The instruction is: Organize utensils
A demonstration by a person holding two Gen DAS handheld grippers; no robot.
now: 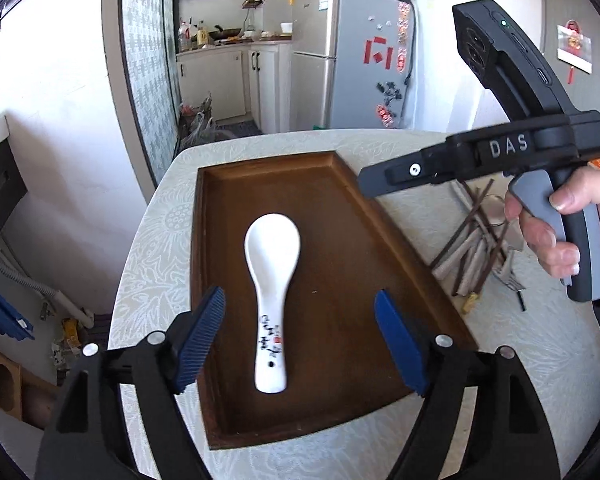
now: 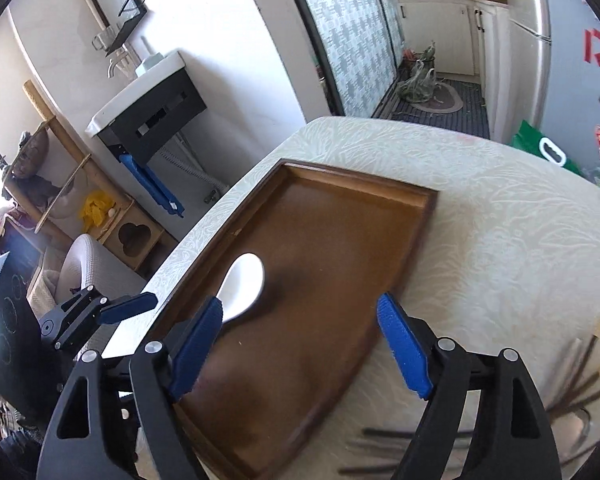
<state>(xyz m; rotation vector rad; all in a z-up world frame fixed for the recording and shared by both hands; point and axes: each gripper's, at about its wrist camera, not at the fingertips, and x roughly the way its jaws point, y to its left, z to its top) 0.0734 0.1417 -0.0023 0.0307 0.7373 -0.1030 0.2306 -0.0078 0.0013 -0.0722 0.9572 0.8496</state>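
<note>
We hold our left gripper [image 1: 300, 340] wide apart above a white ceramic spoon [image 1: 271, 300] lying in the wooden tray [image 1: 360, 240]; our right gripper [image 2: 300, 344], also spread and empty, hovers over the tray's edge, chopsticks [image 1: 476, 248] piled on the table [image 1: 152, 280] nearby.

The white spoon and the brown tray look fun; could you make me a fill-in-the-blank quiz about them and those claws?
1. The white spoon lies inside the wooden ____.
2. The pads on the left claw are coloured ____.
3. Both claws' jaws stand ____, holding nothing.
4. The chopsticks lie in a pile on the ____, outside the tray.

Missing words: tray; blue; open; table
</note>
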